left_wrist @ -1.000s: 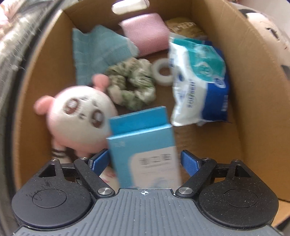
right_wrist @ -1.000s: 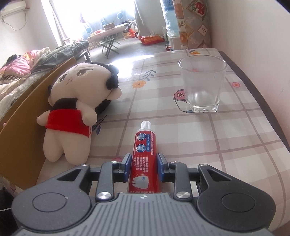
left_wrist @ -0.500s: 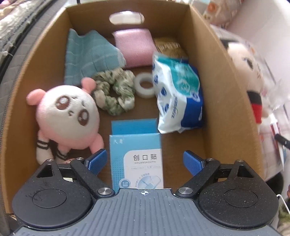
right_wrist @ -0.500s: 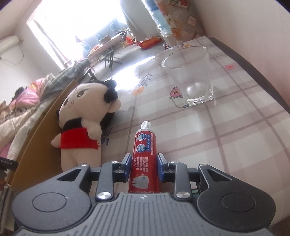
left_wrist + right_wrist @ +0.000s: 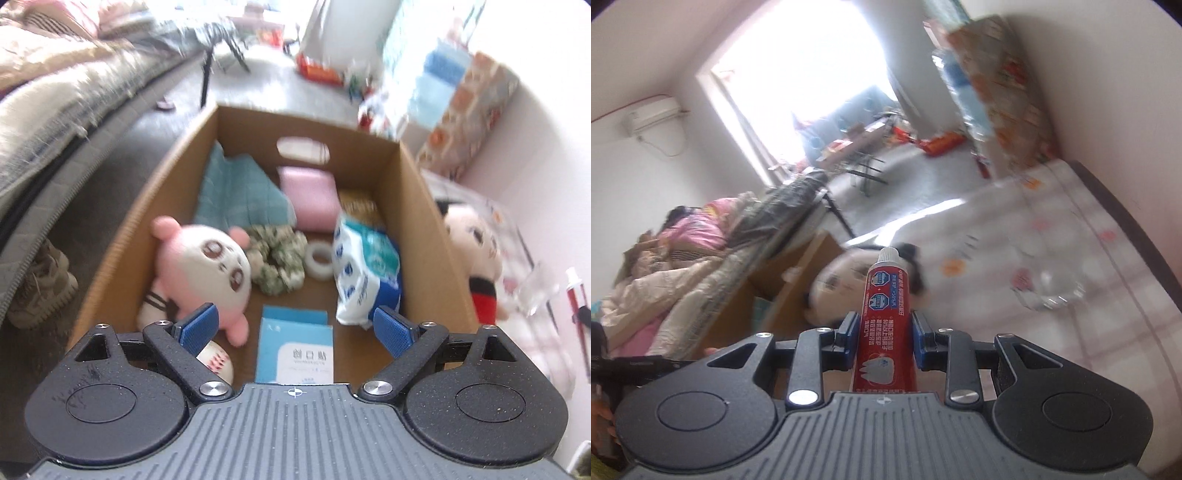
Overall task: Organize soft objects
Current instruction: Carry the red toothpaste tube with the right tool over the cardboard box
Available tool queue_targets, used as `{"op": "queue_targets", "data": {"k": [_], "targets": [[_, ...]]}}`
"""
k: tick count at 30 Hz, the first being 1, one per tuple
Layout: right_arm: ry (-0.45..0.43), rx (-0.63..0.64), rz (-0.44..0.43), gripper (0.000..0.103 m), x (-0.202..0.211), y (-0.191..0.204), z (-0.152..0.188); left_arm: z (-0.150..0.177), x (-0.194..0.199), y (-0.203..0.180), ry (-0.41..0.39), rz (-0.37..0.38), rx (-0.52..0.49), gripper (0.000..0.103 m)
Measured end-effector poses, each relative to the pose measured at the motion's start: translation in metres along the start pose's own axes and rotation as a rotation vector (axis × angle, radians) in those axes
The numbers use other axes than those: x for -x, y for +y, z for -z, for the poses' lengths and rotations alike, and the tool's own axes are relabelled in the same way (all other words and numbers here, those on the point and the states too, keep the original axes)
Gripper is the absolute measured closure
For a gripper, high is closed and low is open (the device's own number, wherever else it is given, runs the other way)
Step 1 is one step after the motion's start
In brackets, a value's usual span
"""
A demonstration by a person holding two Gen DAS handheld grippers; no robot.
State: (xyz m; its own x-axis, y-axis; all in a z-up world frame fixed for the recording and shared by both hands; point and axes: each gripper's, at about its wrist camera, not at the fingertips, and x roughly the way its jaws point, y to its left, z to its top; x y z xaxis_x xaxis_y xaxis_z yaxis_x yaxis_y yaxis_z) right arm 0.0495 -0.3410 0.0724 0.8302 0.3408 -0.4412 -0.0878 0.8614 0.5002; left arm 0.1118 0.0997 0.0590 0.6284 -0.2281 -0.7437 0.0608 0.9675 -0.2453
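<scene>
Holding pink plush (image 5: 207, 266), tissue pack (image 5: 365, 273), cardboard box (image 5: 417, 206)

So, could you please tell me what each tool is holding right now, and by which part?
The right tool clamps the red toothpaste tube by its lower body, cap pointing away. The left tool is open and holds nothing.

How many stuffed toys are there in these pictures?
2. A pink and white plush lies inside the cardboard box, at its left side. A doll in red stands outside, against the box's right wall. Others could be hidden under the things in the box.
</scene>
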Motion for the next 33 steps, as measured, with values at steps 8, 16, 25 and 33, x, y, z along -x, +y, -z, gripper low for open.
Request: {"op": "queue_targets", "data": {"k": [8,16,25,33], "targets": [[0.074,0.069,-0.285,0.071,-0.053,0.099,-0.026,0.014,0.029,0.017,-0.145,-0.012,0.058,0.01],[0.364,0.205,-0.331,0.071,-0.149,0.176,0.003,0.023,0.037,0.031,-0.207,-0.022,0.076,0.01],[0.642,0.522,-0.121,0.071,-0.208,0.226,0.059,0.023,0.039,0.049,-0.246,0.014,0.104,0.01],[0.683,0.671,0.022,0.071,-0.23,0.243,0.068,0.025,0.035,0.061,-0.26,0.041,0.137,0.01]]}}
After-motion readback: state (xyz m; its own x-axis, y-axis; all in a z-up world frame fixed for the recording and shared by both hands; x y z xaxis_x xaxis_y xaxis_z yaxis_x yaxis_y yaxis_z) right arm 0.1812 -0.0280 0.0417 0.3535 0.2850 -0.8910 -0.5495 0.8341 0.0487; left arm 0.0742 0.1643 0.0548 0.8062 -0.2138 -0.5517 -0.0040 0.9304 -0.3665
